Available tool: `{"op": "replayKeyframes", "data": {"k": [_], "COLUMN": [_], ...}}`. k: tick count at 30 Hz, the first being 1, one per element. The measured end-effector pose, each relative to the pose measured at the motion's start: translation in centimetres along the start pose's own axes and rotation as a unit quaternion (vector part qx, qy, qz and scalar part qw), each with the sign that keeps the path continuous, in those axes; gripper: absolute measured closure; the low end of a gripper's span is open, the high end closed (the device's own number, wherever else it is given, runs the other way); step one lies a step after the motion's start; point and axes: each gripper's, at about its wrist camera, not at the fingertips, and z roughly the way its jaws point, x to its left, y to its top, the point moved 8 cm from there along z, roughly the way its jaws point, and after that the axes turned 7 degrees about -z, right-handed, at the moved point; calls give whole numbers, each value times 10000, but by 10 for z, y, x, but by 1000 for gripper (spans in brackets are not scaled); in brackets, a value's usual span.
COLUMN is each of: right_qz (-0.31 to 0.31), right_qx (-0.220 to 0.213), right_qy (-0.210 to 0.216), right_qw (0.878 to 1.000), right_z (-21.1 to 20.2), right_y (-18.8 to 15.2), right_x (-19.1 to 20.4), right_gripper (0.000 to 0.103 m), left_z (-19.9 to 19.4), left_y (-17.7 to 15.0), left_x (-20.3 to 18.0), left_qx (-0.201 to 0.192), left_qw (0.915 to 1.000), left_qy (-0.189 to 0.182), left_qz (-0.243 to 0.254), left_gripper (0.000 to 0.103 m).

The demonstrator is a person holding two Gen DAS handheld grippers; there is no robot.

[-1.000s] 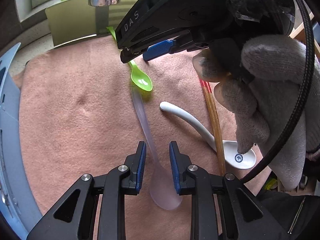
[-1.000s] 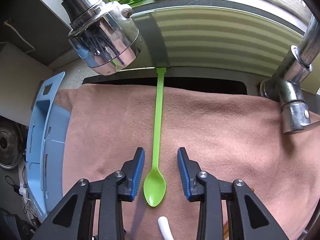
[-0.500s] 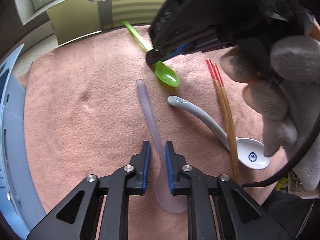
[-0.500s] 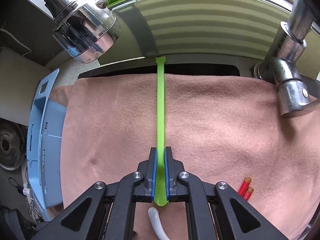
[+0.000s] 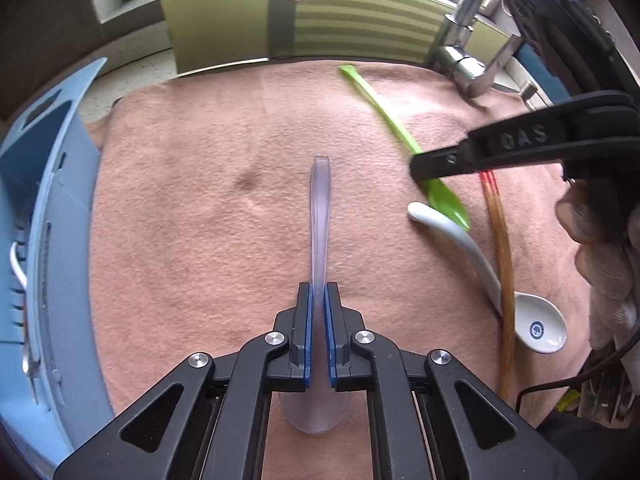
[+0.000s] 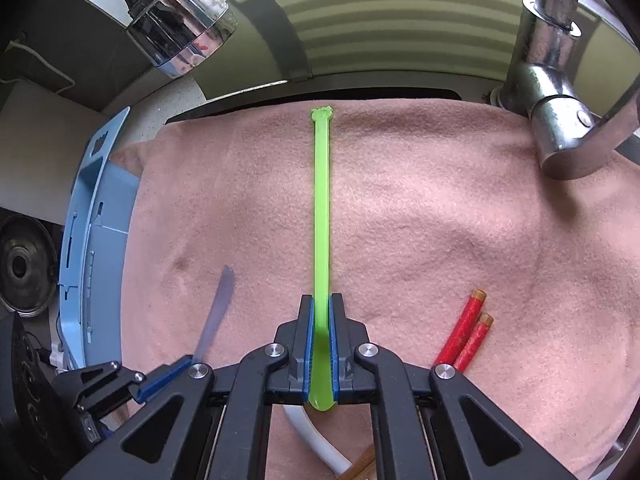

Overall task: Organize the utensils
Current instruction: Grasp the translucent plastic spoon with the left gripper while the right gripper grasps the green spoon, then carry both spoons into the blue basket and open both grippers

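Observation:
A clear plastic spoon (image 5: 320, 216) lies on the pink towel (image 5: 192, 208), handle pointing away. My left gripper (image 5: 319, 286) is closing on its neck, and the blue pads press both sides. A long green spoon (image 6: 322, 208) runs up the middle of the right wrist view, with my right gripper (image 6: 321, 300) shut on it just above the bowl. The left wrist view shows that same right gripper (image 5: 420, 168) and the green spoon (image 5: 384, 108), tilted. A white ceramic spoon (image 5: 480, 264) and red-tipped chopsticks (image 5: 504, 248) lie to the right.
A blue utensil rack (image 5: 40, 200) stands along the towel's left edge. A chrome faucet (image 6: 552, 92) and a spray head (image 6: 180, 28) hang over the far side. A gloved hand (image 5: 600, 248) holds the right gripper. Bare towel lies between the rack and the clear spoon.
Both grippers went from open around their spoons to shut on them. The right gripper carried the green spoon to the right, away from the clear spoon's handle.

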Motion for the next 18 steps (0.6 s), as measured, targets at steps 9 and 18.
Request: {"op": "replayKeyframes", "data": {"k": [9, 18], "right_qz": [-100, 157], "right_qx": [-32, -228], "right_qy": [-31, 119], "right_qw": [9999, 9995], "right_z": [2, -10], "right_y": [-4, -4], "right_x": [1, -8], "right_gripper": [97, 97], "left_z": [-1, -14], "left_y": [9, 12], "left_x": [8, 10], "left_qx": [-3, -232], "left_qw": [9992, 9957], "left_qy": [-307, -647], "left_qz": [-243, -622], "left_gripper": [98, 98]}}
